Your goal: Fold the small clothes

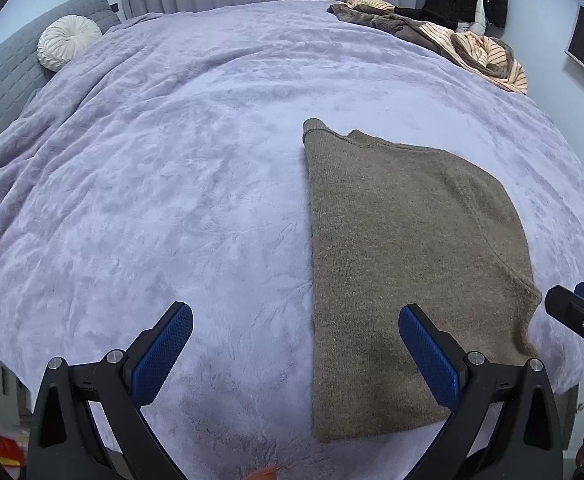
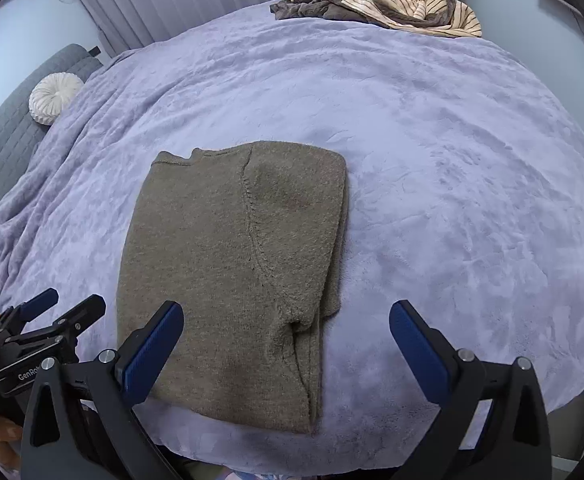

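sweater: I see the brown knit sweater (image 1: pixel 404 264) folded into a narrow rectangle, flat on the lavender blanket (image 1: pixel 171 200), near the bed's near edge
left gripper (image 1: pixel 296 344): jaws wide apart, nothing between them; I hold it above the sweater's left edge
right gripper (image 2: pixel 285 340): jaws wide apart, empty, above the sweater's near right part
clothes pile (image 2: pixel 392 10): striped and dark garments, well beyond the sweater at the far edge
round pillow (image 1: pixel 69 42): far left of the sweater, against the grey headboard (image 1: pixel 3 80)

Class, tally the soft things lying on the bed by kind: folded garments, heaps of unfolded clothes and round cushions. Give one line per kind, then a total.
Folded brown sweater: 1
Heap of unfolded clothes: 1
Round white cushion: 1
Total: 3
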